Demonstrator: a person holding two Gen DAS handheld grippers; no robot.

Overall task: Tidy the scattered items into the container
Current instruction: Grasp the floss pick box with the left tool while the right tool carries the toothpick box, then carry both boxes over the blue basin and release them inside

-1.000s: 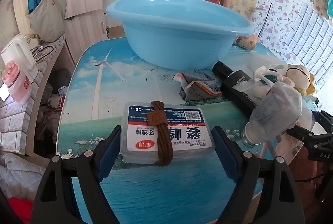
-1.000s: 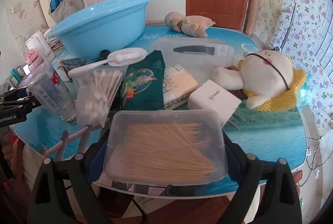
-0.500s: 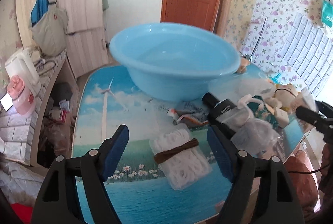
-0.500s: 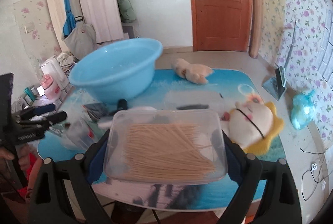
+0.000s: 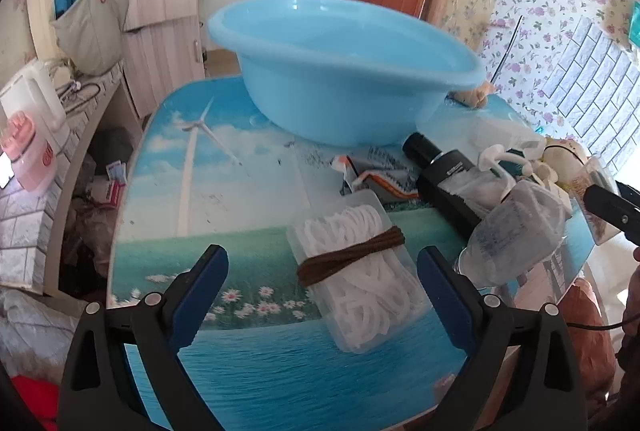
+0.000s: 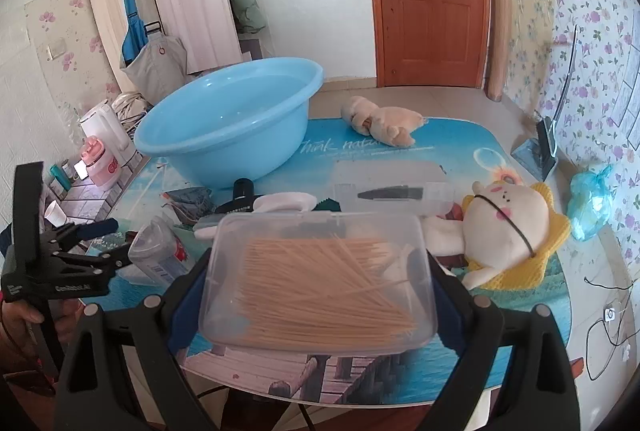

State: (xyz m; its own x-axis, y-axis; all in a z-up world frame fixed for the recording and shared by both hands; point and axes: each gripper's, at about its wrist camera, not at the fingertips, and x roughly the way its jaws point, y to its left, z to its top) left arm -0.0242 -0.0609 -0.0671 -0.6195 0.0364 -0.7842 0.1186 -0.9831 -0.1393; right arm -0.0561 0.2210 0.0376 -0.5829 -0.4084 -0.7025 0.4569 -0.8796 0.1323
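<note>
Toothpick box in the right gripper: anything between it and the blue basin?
Nothing at its height that shows. The right gripper holds the toothpick box above the table clutter; the black bottle and white scoop lie lower, between it and the blue basin, whose rim is open.

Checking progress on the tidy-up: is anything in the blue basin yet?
No: in the right wrist view the blue basin shows only its bare inside.

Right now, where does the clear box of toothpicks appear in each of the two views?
Left wrist view: the box of toothpicks shows only in part at the far right edge, held up past the clutter.
Right wrist view: it fills the lower centre, clamped between the right gripper jaws.
Shared landmark: the blue basin, at the table's far side in both.
</note>
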